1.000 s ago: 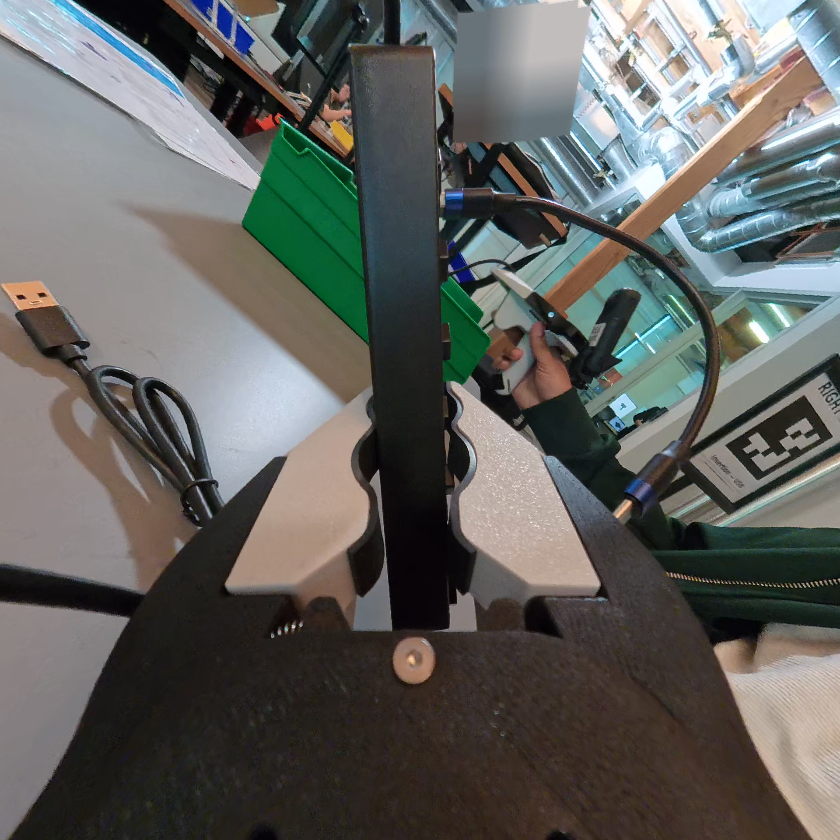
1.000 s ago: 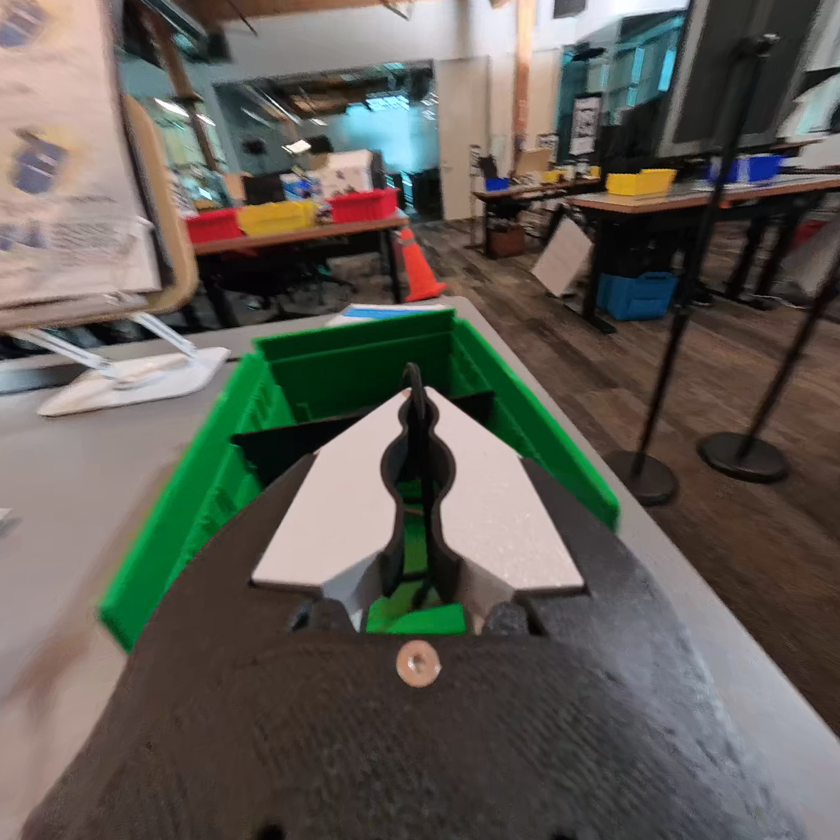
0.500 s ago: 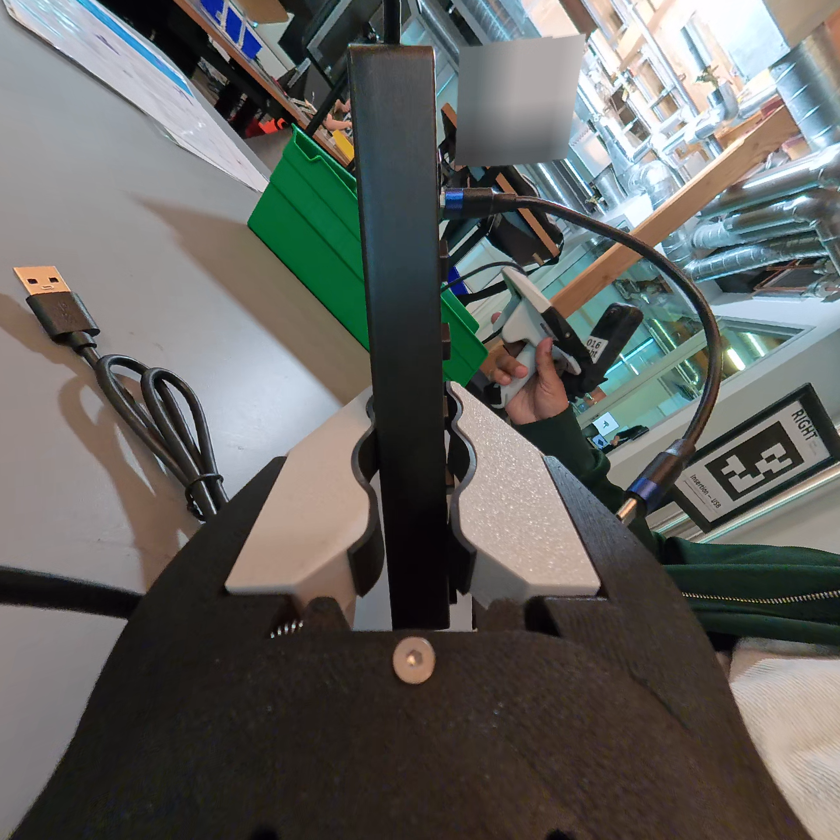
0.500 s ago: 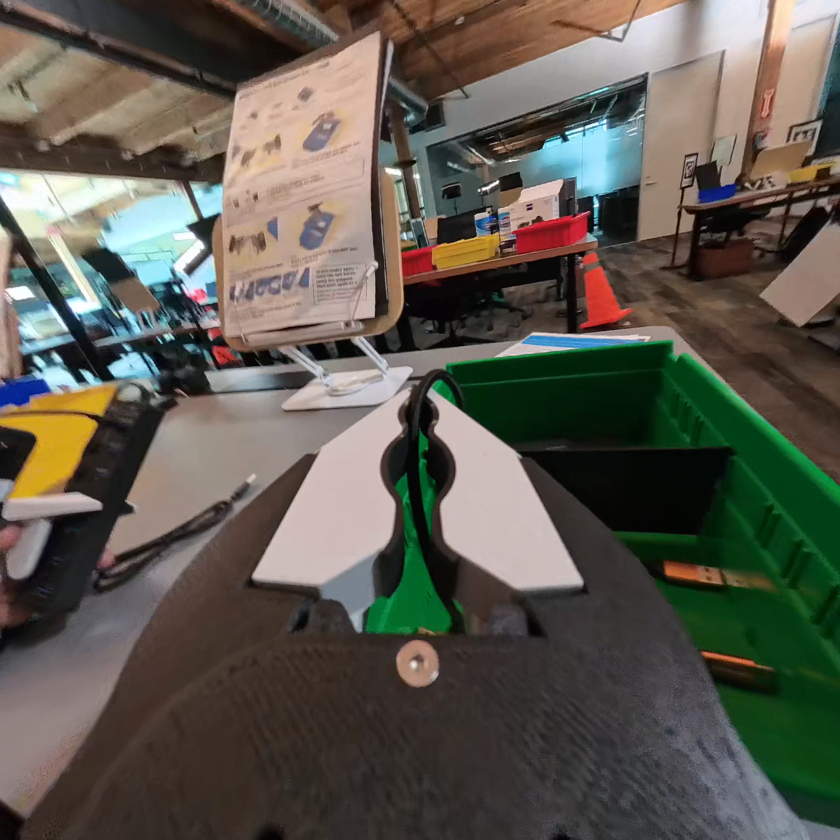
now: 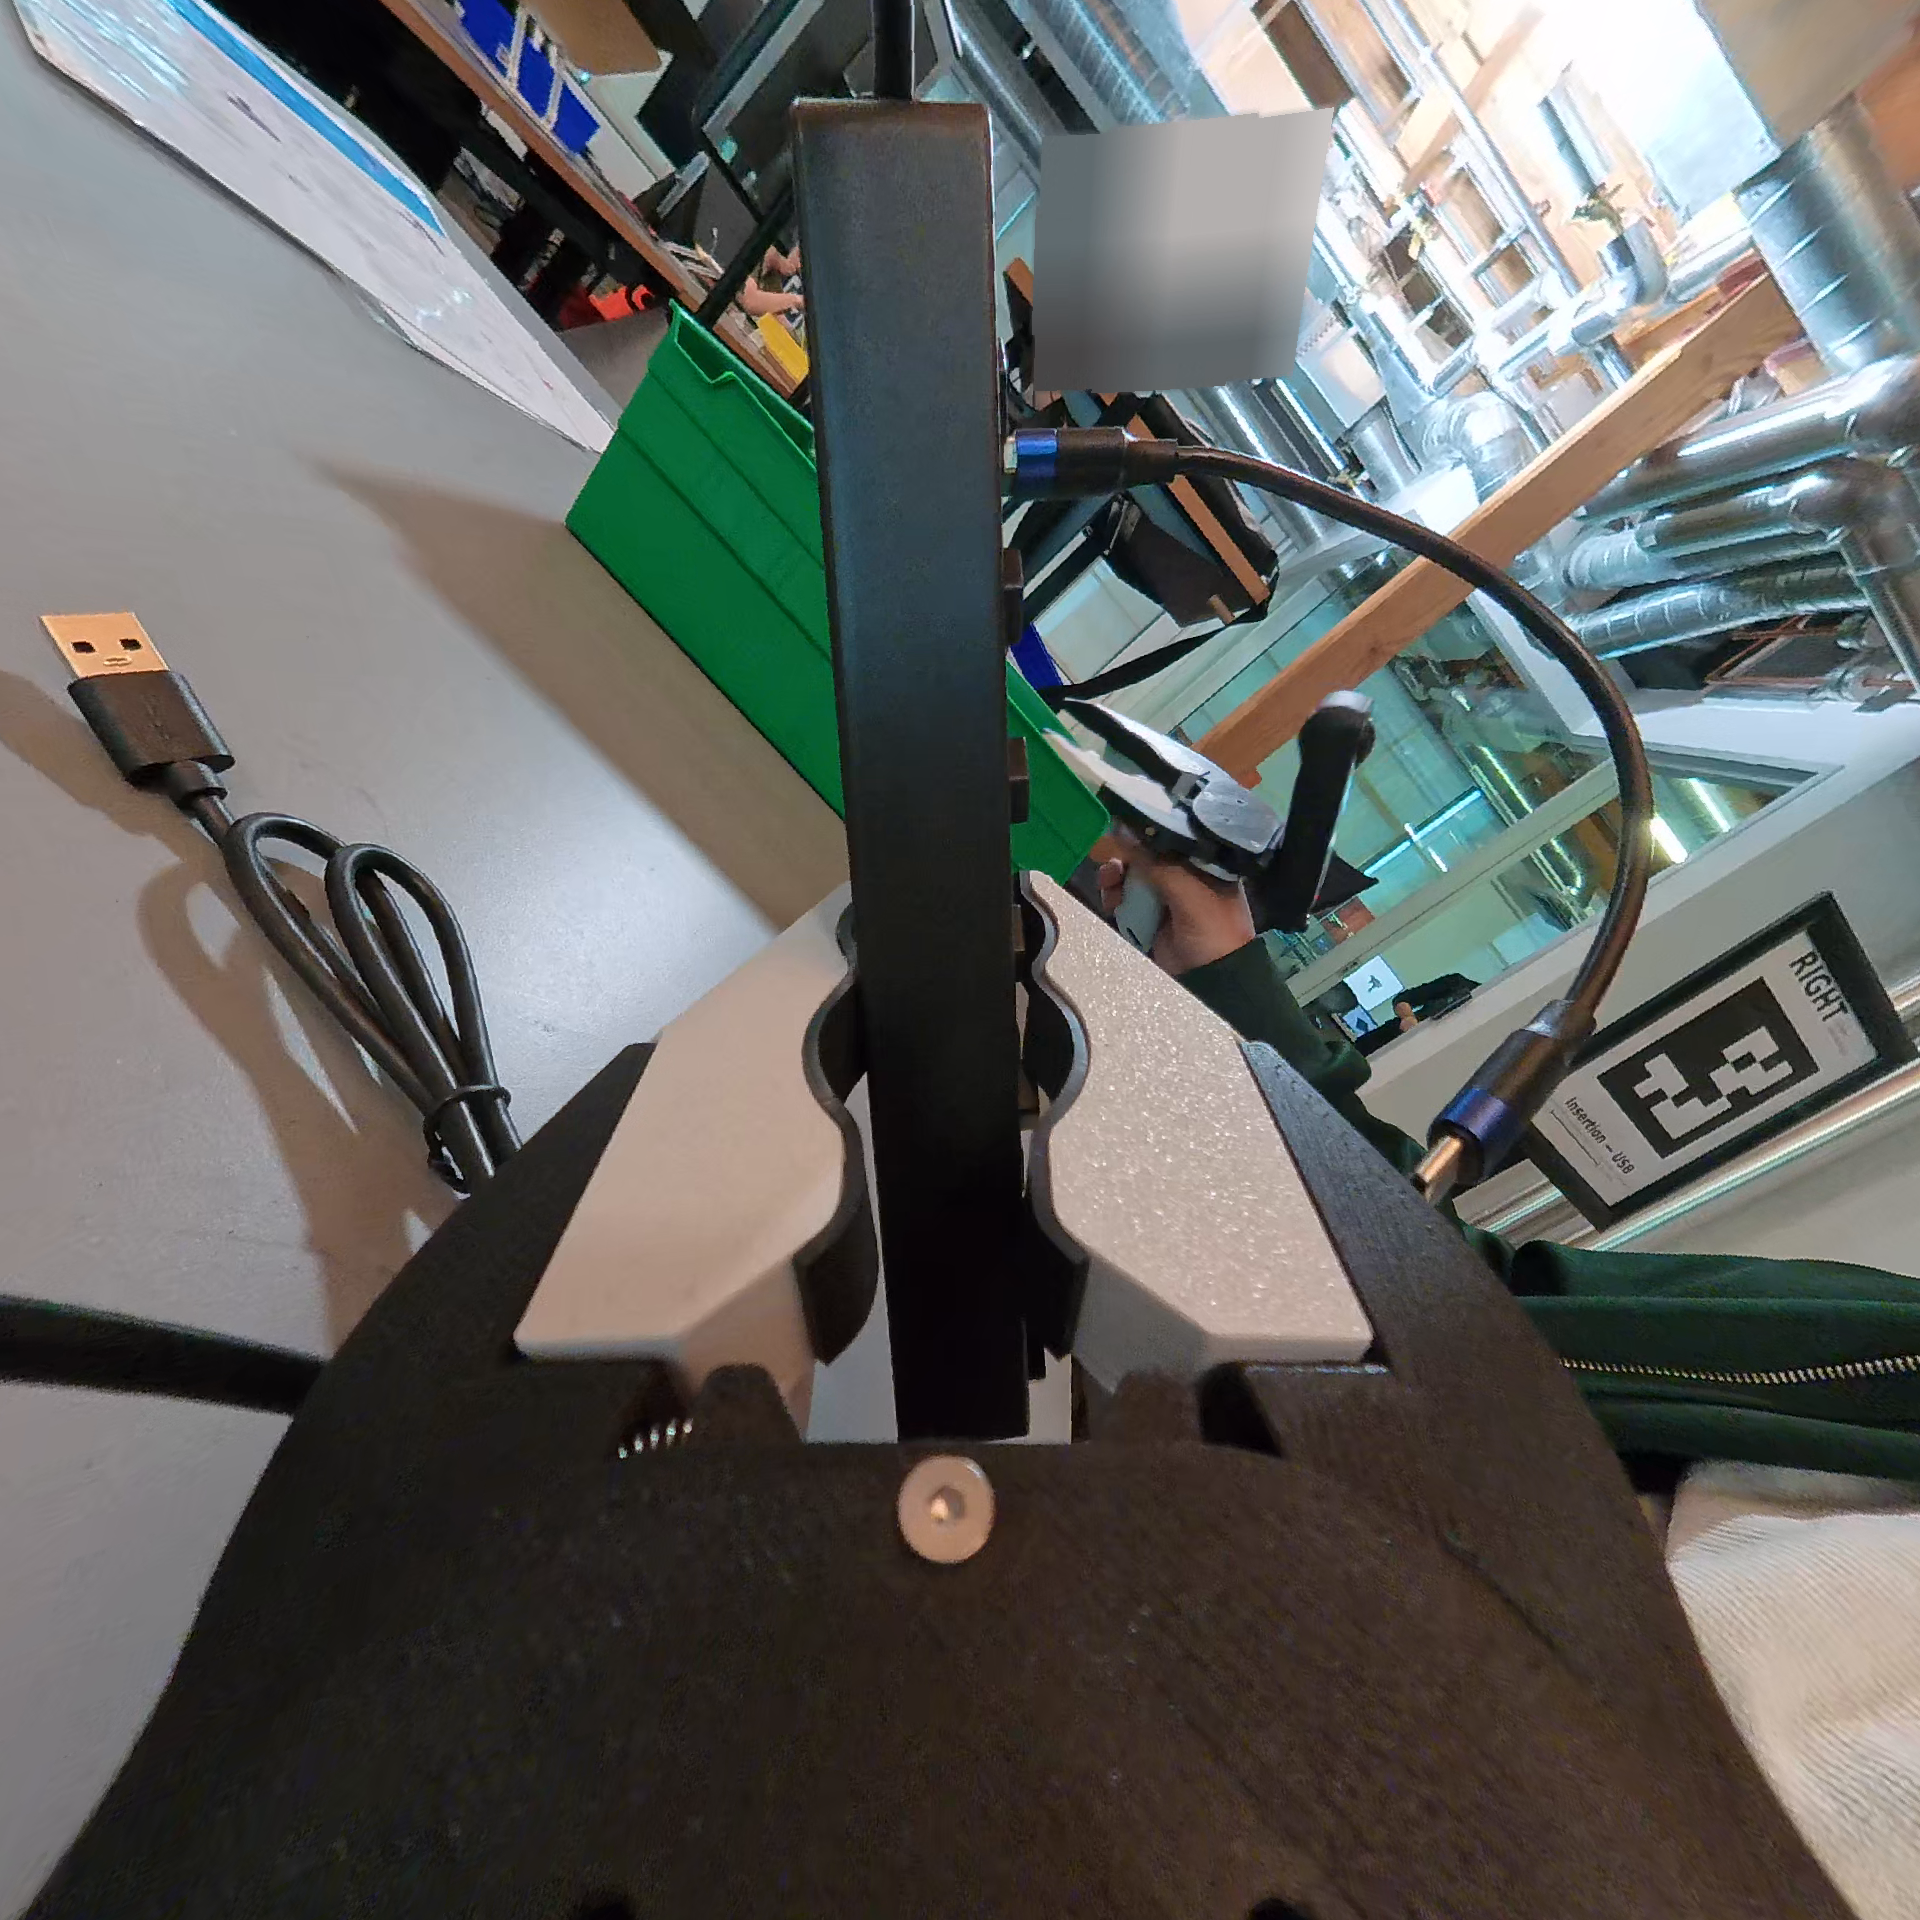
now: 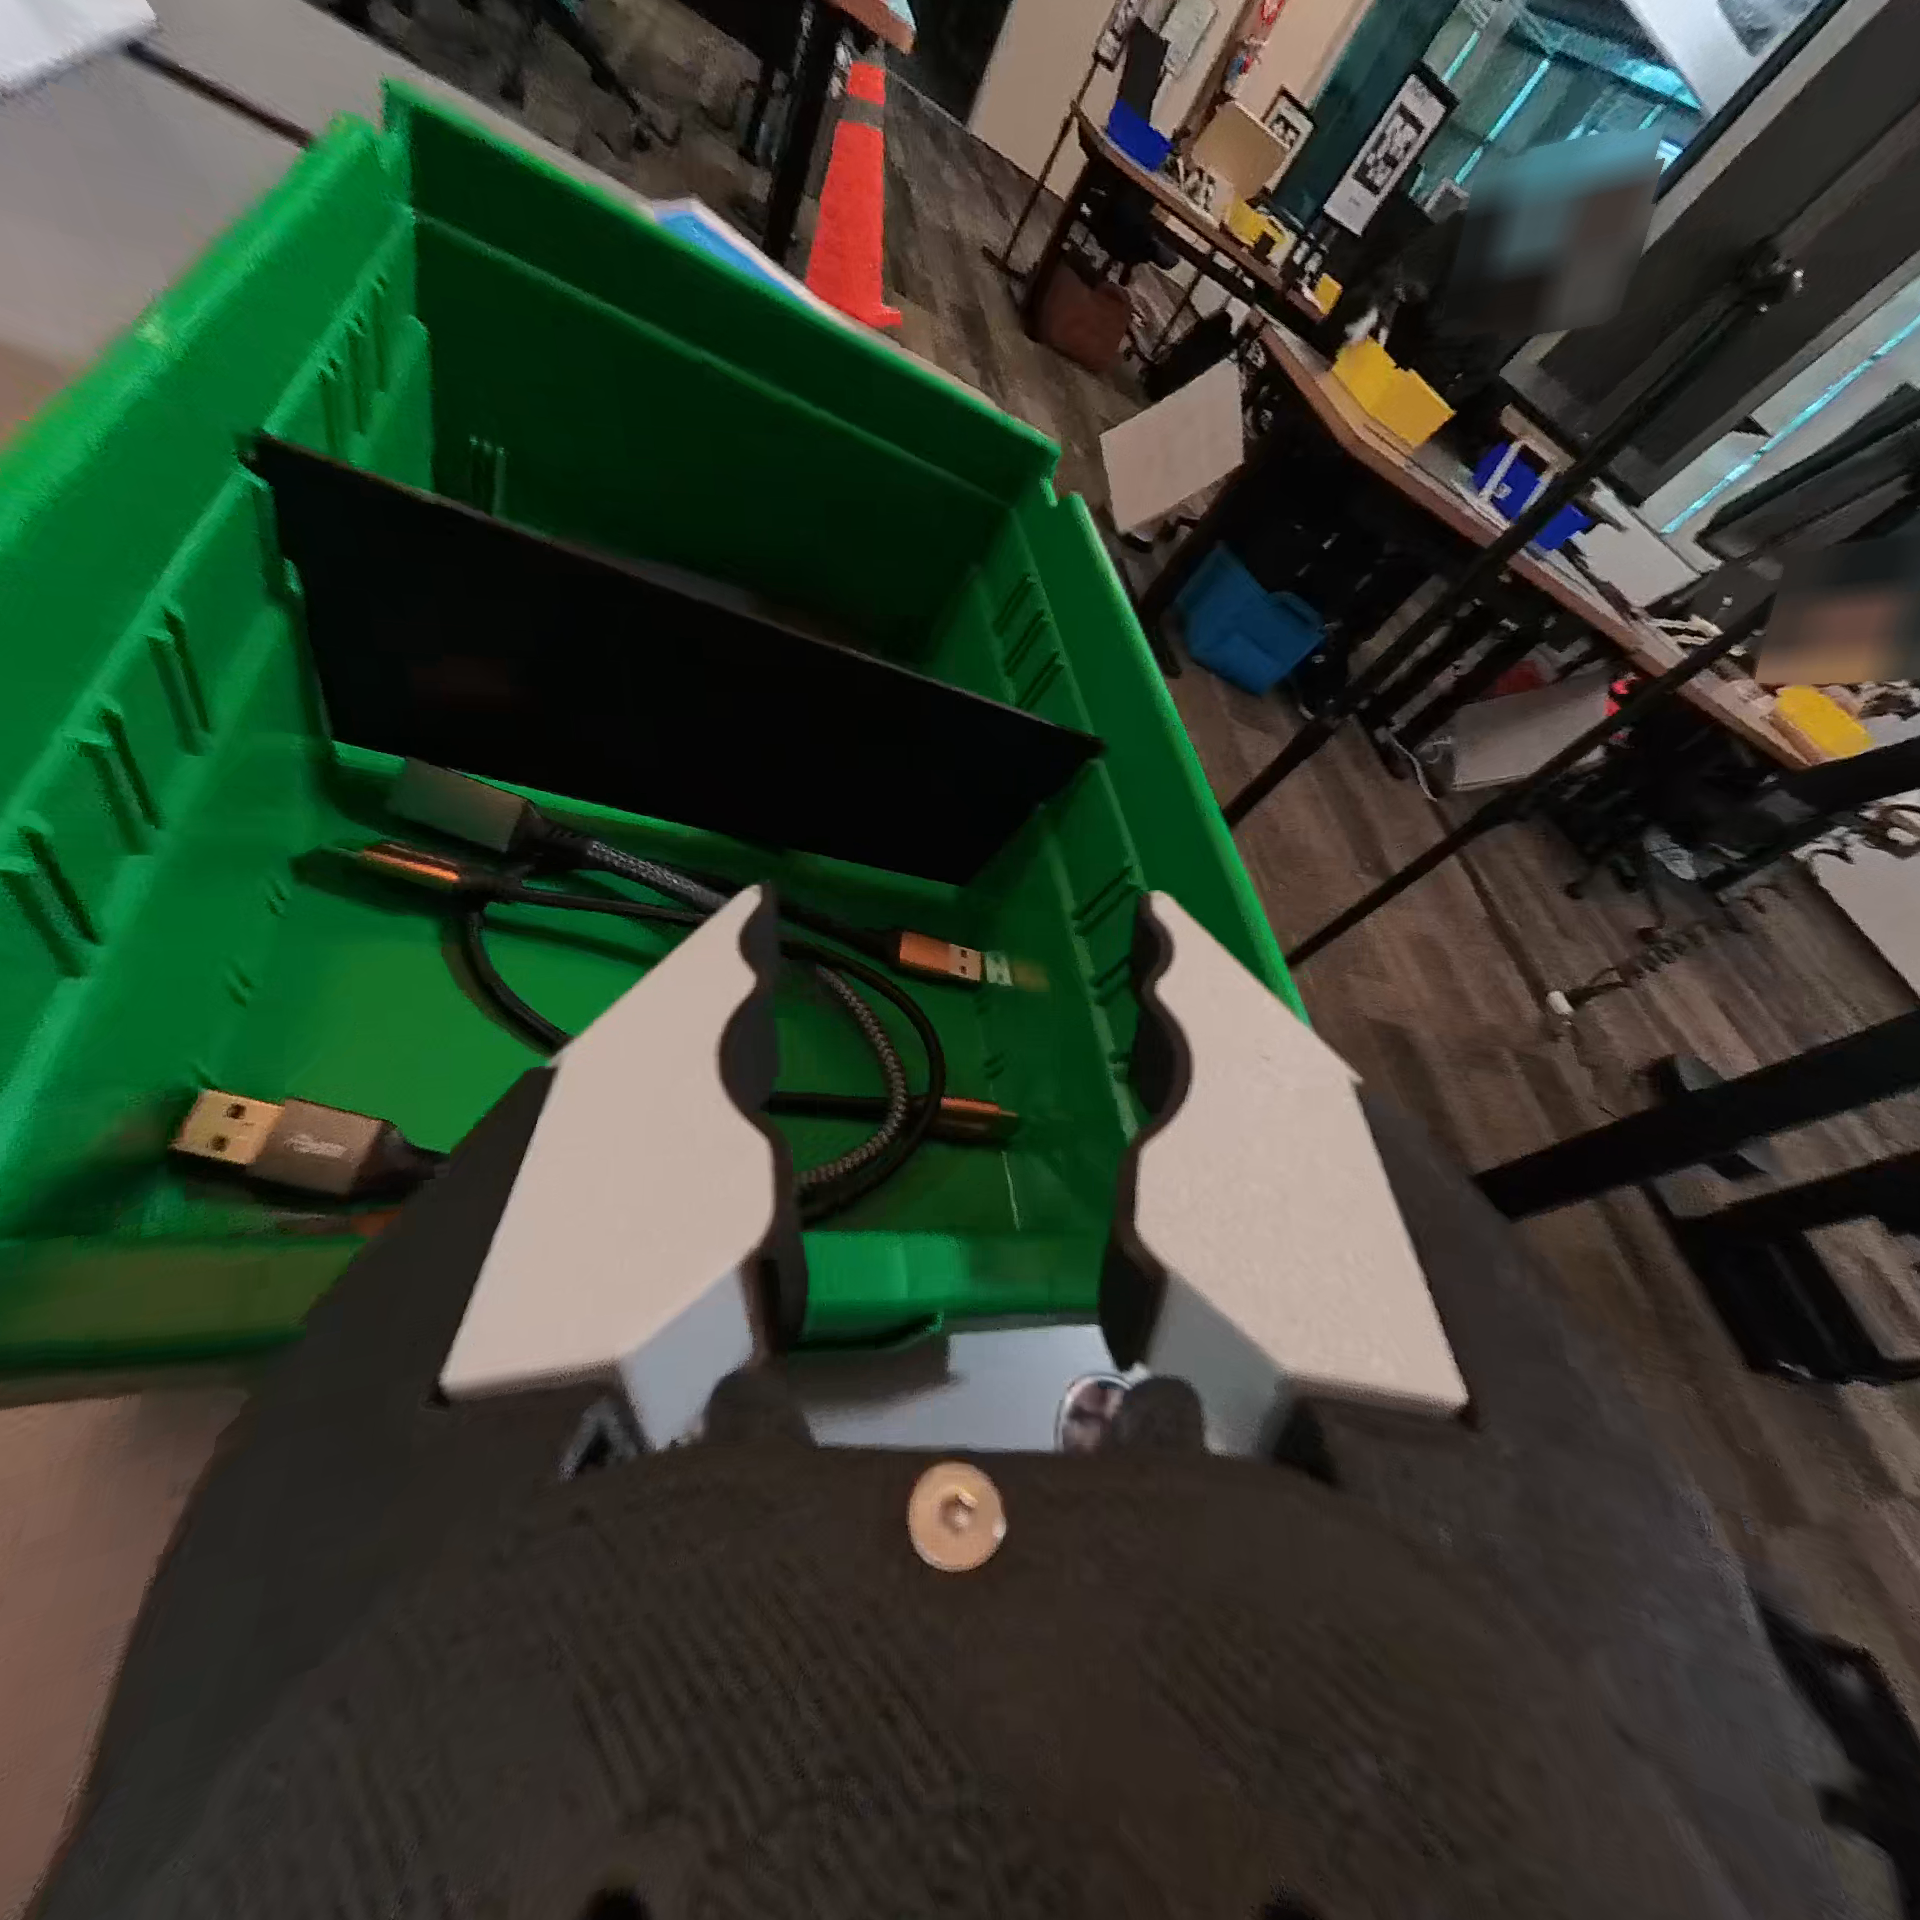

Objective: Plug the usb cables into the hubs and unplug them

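My left gripper (image 5: 930,914) is shut on a long black USB hub (image 5: 904,623) that stands up between its fingers. A short black cable with blue collars (image 5: 1558,727) is plugged into the hub's right side and arcs down to a free end. A black USB-A cable (image 5: 145,707) lies looped on the grey table to the left. My right gripper (image 6: 956,914) is open and empty over the green bin (image 6: 208,644). In the bin's near compartment lie several cables, among them a grey-plug USB-A cable (image 6: 301,1143) and a braided cable (image 6: 883,1049). The right gripper also shows far off in the left wrist view (image 5: 1195,821).
A black divider (image 6: 644,696) splits the bin. The bin also shows in the left wrist view (image 5: 707,540), behind the hub. A printed sheet (image 5: 312,197) lies at the table's far left. A framed black-and-white marker card (image 5: 1745,1060) stands at right. Beyond the table edge are an orange cone (image 6: 852,197) and stanchions.
My right gripper was shut on a thin black cable; it has opened and now holds nothing, tilted down over the bin. My left gripper still holds the hub, almost unmoved.
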### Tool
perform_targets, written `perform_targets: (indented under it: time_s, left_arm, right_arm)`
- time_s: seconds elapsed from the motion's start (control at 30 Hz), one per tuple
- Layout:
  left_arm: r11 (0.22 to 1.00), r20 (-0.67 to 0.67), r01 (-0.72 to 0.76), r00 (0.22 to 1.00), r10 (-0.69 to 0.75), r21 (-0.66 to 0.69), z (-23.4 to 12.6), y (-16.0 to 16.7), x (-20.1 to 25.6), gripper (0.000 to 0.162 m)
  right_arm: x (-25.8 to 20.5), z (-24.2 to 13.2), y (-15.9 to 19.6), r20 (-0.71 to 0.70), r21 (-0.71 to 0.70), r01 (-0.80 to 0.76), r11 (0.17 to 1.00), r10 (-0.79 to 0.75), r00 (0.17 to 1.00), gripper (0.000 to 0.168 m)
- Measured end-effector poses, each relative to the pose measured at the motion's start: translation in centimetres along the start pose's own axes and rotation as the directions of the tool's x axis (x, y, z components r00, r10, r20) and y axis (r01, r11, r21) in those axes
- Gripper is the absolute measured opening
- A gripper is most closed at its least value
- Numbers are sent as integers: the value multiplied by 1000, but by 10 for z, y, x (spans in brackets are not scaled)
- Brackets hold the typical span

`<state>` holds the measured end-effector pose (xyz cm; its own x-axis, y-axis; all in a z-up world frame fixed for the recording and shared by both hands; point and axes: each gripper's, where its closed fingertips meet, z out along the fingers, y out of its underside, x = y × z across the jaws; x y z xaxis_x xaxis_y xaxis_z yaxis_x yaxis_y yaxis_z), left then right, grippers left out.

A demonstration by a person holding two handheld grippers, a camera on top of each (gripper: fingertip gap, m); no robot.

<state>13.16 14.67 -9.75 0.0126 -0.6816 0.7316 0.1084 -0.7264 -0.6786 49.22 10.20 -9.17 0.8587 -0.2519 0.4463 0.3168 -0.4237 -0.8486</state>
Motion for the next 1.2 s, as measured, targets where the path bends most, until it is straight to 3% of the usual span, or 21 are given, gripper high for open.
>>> perform_targets:
  time_s: [0.17, 0.27, 0.37, 0.4, 0.5, 0.6, 0.67, 0.73, 1.0, 1.1, 1.2]
  left_arm:
    - [999, 10, -28, 1000, 28, -18, 1, 3, 0, 22]
    - [993, 16, -101, 995, 102, -59, 4, 9, 4, 22]
    - [981, -58, -161, 986, 156, -106, 9, 19, 19, 22]
    - [979, -98, -168, 983, 157, -118, 11, 23, 26, 22]
    - [974, -227, -159, 966, 120, -159, 14, 36, 48, 22]
    - [967, -324, -160, 942, 89, -200, 14, 48, 65, 23]
    - [955, -361, -184, 928, 91, -232, 14, 56, 73, 23]
    - [937, -383, -219, 918, 104, -271, 15, 67, 77, 23]
    - [888, -419, -279, 901, 110, -366, 16, 95, 86, 23]
    - [879, -433, -294, 894, 114, -376, 15, 98, 89, 22]
    - [891, -431, -293, 894, 126, -347, 16, 94, 90, 28]
  right_arm:
    - [-7, -21, -37, 142, 205, -180, 962, 153, 978, 79]
    - [-36, -52, -74, 268, 366, -156, 917, 56, 962, 44]
    - [-79, -98, -116, 286, 590, -44, 806, -157, 945, 7]
    - [-96, -115, -128, 269, 663, -12, 748, -224, 937, 0]
    - [-148, -161, -151, 248, 813, 16, 582, -371, 895, 0]
    - [-202, -183, -151, 345, 831, -22, 556, -484, 804, 0]
    - [-225, -188, -146, 415, 809, -48, 585, -511, 753, 19]
    - [-237, -187, -141, 448, 789, -45, 612, -524, 725, 26]
    - [-251, -192, -135, 427, 810, -10, 586, -579, 694, 26]
    - [-249, -194, -140, 391, 823, 2, 568, -568, 725, 8]
    - [-253, -193, -138, 440, 791, -3, 612, -565, 698, 8]
